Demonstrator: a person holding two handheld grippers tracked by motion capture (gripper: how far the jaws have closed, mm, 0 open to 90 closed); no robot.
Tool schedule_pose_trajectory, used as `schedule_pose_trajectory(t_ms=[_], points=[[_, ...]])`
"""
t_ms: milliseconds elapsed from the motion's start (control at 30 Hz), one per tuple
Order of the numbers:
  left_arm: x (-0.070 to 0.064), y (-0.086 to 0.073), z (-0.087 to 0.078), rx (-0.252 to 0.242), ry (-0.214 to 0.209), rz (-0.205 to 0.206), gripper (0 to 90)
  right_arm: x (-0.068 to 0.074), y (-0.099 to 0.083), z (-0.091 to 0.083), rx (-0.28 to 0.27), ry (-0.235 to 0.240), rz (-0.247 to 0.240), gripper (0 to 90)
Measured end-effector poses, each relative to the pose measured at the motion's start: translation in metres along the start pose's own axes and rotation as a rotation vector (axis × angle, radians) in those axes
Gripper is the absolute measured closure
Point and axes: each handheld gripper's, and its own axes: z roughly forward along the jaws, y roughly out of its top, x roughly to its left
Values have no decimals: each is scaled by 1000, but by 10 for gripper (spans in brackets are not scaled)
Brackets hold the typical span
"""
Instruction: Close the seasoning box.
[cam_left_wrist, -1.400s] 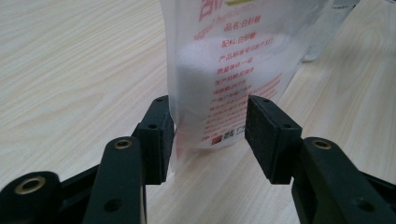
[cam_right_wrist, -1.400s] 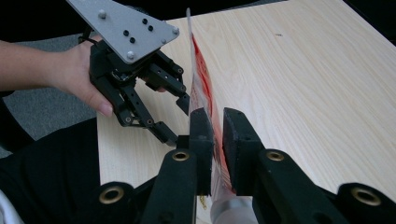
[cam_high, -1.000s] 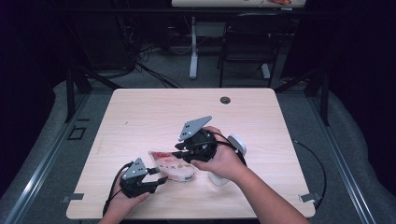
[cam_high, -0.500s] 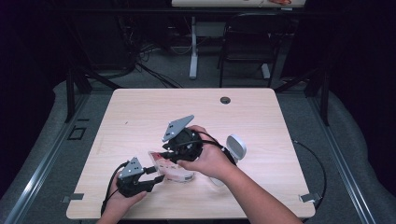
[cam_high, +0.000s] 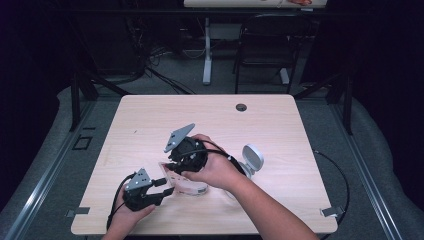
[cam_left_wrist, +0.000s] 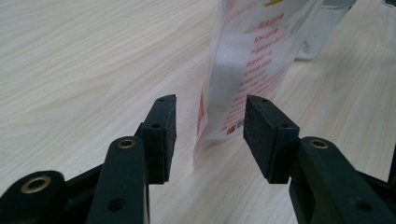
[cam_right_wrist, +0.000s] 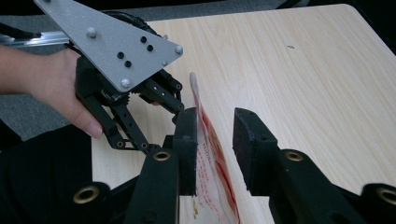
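Observation:
A clear plastic bag (cam_high: 183, 184) with red print stands on edge on the wooden table (cam_high: 280, 125), near its front. In the high view my left gripper (cam_high: 166, 189) reaches the bag from the left, while my right gripper (cam_high: 171, 167) comes down on it from behind. The left gripper view shows the bag's lower corner (cam_left_wrist: 219, 121) inside the gap of my left gripper (cam_left_wrist: 210, 135), which is open. In the right gripper view the bag's top edge (cam_right_wrist: 204, 123) lies against one pad of my open right gripper (cam_right_wrist: 215, 147). Just beyond it is my left gripper (cam_right_wrist: 180, 100).
A white round object (cam_high: 252, 159) sits tilted on the table just right of the right hand. A small dark hole (cam_high: 241, 107) marks the table's far side. Chairs and desk legs stand on the floor beyond the table.
My right gripper has moved left and down onto the bag, closer to my left gripper. The left gripper has barely shifted.

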Motion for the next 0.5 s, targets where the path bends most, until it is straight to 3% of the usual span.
schedule_pose_trajectory(t_ms=[500], points=[[0,0,0,2,-3,-3,543,2,12,16,76,6,-35,752]])
